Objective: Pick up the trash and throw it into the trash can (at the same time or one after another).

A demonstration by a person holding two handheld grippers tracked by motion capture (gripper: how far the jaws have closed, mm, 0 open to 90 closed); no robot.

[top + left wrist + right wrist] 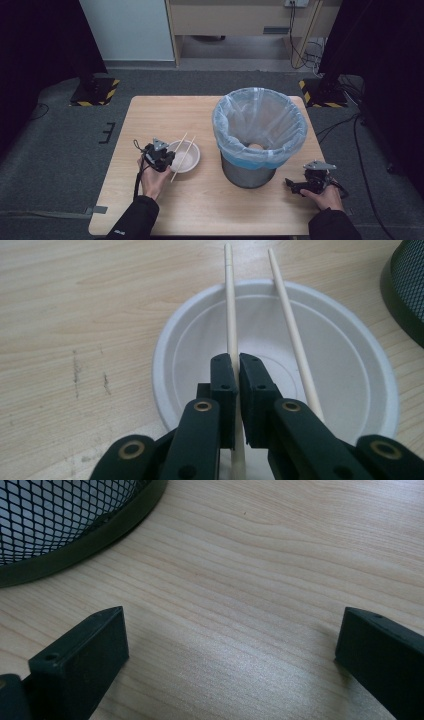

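- One chopstick [230, 315] is pinched in the left hand-held gripper [236, 371], pads closed together on it over the near half of the bowl [195, 320], with a short tail poking out below the jaws.
- Its long axis runs straight away from the gripper, tip past the far rim and over the worktop [90, 300].
- In the high view both sticks lie slanted across the white bowl [192, 156], far ends pointing up and right, the left hand-held gripper [159, 156] at the bowl's left edge.
- The second chopstick [295, 340] lies free just beside the held one, near parallel and apart from it; a careless lift could nudge it, I'd say.
- The lined bin [259, 135] stands to the right of the bowl, rim well above the worktop. I'd judge the stick must go up and over that rim.
- The right hand-held gripper [300, 187] rests near the bin's base, right of it, jaws wide apart with nothing between them.
- Left hand is plainly the nearer one; the right sits well apart from the bowl, bin in between.
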